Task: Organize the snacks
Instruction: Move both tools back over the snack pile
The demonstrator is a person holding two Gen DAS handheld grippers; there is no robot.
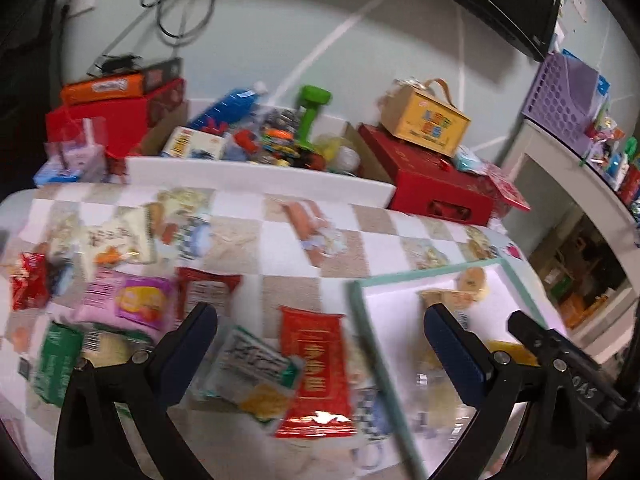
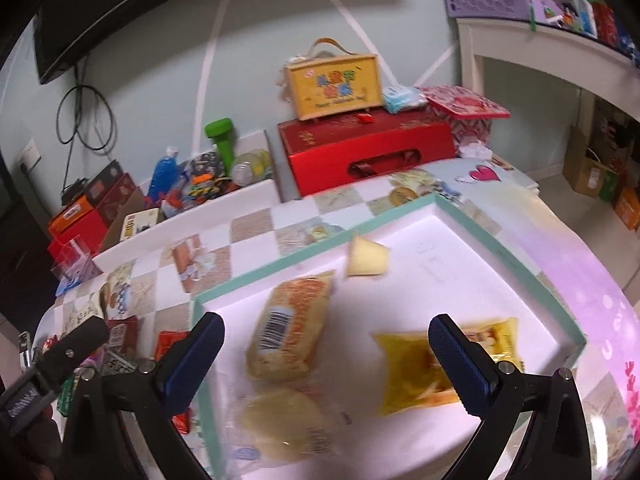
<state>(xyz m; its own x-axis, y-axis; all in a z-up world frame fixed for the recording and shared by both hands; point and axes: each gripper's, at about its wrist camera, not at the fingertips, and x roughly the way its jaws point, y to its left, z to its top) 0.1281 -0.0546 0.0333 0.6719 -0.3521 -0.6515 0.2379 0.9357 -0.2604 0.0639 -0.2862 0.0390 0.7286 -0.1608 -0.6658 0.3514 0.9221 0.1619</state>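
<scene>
I see the snacks split in two lots. Loose packets lie on the checked tablecloth (image 1: pixel 288 236): a red packet (image 1: pixel 316 368), a pink packet (image 1: pixel 128 300) and a green packet (image 1: pixel 56 360). Inside the white tray (image 2: pixel 516 264) with its mint-green rim lie an orange packet (image 2: pixel 292 324), a yellow packet (image 2: pixel 420 368) and a pale wrapped bun (image 2: pixel 288 424). My left gripper (image 1: pixel 320 344) hangs wide open over the loose packets, holding nothing; my right gripper (image 2: pixel 326 348) gapes over the tray, empty too. Behind, a red box (image 2: pixel 368 152) carries a yellow case (image 2: pixel 332 88) against the pale green wall (image 1: pixel 280 40).
</scene>
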